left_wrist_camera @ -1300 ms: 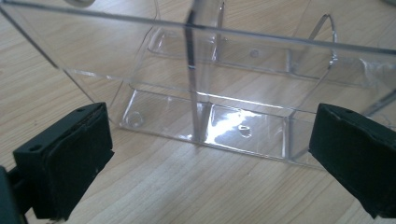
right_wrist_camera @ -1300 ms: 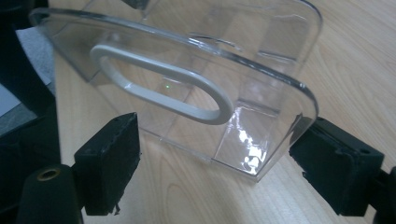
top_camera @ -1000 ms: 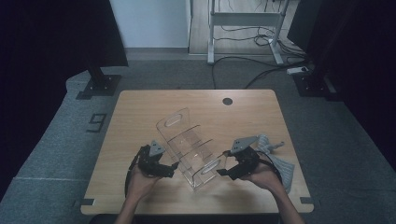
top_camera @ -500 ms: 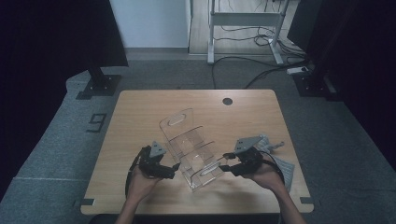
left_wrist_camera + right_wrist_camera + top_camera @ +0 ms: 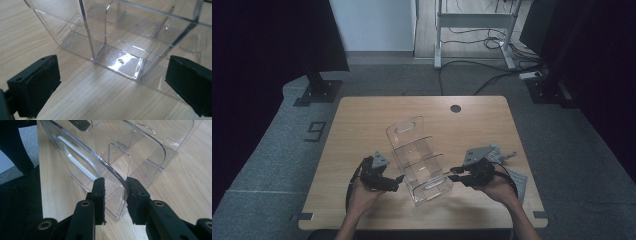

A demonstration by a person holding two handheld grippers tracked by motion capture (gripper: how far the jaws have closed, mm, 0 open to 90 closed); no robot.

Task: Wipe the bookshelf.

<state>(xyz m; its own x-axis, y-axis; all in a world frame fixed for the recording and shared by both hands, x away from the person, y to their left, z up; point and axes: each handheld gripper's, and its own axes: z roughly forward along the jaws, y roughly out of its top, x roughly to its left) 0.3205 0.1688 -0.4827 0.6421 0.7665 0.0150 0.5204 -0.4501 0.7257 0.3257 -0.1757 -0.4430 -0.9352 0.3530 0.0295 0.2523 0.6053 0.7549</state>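
Thing: a clear plastic organiser (image 5: 419, 157) with cross dividers, lying on the wooden worktop (image 5: 362, 120), near the person's edge and between the two hands.
Long axis: in the high view it runs from the near right to the far left, aslant to the worktop's edges.
Ends: the end plate with a slot handle points toward the person; the other slotted end points toward the far side.
Left gripper (image 5: 394, 180): just beside the organiser's left side; jaws spread wide, the clear wall ahead of them, and one pad (image 5: 190, 82) at its lower edge.
Right gripper (image 5: 115, 187): at the near right corner; its jaws have just been closing, and the curved edge of the end plate stands between them; the right pad meets the plastic, the left pad stands a little off it.
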